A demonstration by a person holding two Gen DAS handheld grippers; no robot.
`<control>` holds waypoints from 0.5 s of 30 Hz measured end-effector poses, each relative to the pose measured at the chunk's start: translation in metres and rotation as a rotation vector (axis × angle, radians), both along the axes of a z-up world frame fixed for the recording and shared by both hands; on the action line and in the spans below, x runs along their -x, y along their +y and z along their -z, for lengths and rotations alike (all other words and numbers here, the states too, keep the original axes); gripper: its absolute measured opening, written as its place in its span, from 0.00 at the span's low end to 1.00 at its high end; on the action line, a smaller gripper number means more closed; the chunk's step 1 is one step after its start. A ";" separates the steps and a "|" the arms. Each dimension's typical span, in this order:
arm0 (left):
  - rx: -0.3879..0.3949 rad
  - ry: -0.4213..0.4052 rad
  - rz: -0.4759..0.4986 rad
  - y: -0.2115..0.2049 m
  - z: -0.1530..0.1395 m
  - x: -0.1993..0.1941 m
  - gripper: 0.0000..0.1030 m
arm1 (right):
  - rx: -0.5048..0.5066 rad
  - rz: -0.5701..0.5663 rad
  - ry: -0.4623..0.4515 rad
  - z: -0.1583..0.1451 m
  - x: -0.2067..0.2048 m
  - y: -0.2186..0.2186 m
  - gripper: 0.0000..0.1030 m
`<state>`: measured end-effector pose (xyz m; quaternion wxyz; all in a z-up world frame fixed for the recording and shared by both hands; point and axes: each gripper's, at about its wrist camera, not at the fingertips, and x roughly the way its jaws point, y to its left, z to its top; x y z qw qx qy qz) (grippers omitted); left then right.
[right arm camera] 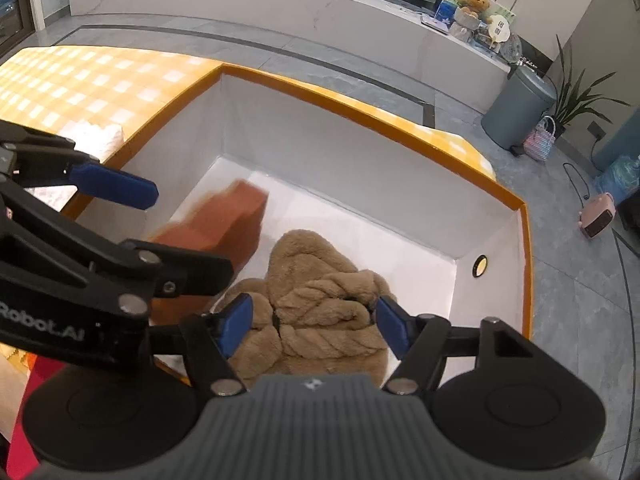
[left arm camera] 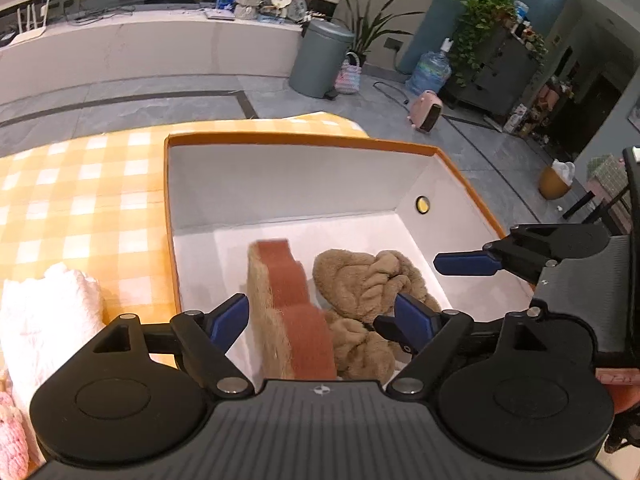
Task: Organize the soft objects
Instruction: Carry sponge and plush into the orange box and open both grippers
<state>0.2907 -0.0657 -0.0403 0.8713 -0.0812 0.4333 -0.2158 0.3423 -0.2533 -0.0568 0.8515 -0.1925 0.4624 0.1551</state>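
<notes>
Left wrist: both grippers open over box (left arm camera: 296, 142); sponge (left arm camera: 288, 308) blurred, perhaps falling.

Scouring sponge (left arm camera: 288, 308): tan body, rust-red face, standing on edge in white box (left arm camera: 280, 184), between left fingers (left arm camera: 228, 316), touching neither, blurred. Tan plush slippers (right arm camera: 320, 312): heaped beside it, between right fingers (right arm camera: 236, 320).
</notes>
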 end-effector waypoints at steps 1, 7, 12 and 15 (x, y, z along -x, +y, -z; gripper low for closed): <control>0.013 -0.006 0.001 0.001 -0.002 0.001 0.95 | 0.002 0.002 -0.001 -0.001 0.001 -0.001 0.67; 0.116 -0.030 -0.019 0.009 -0.012 0.001 1.00 | 0.034 0.031 -0.019 -0.006 0.005 -0.004 0.78; 0.175 -0.050 -0.033 0.020 -0.026 0.014 1.00 | 0.056 0.046 -0.049 -0.020 0.016 -0.001 0.78; 0.203 -0.075 0.005 0.027 -0.038 0.030 1.00 | 0.046 0.056 -0.062 -0.032 0.026 0.000 0.81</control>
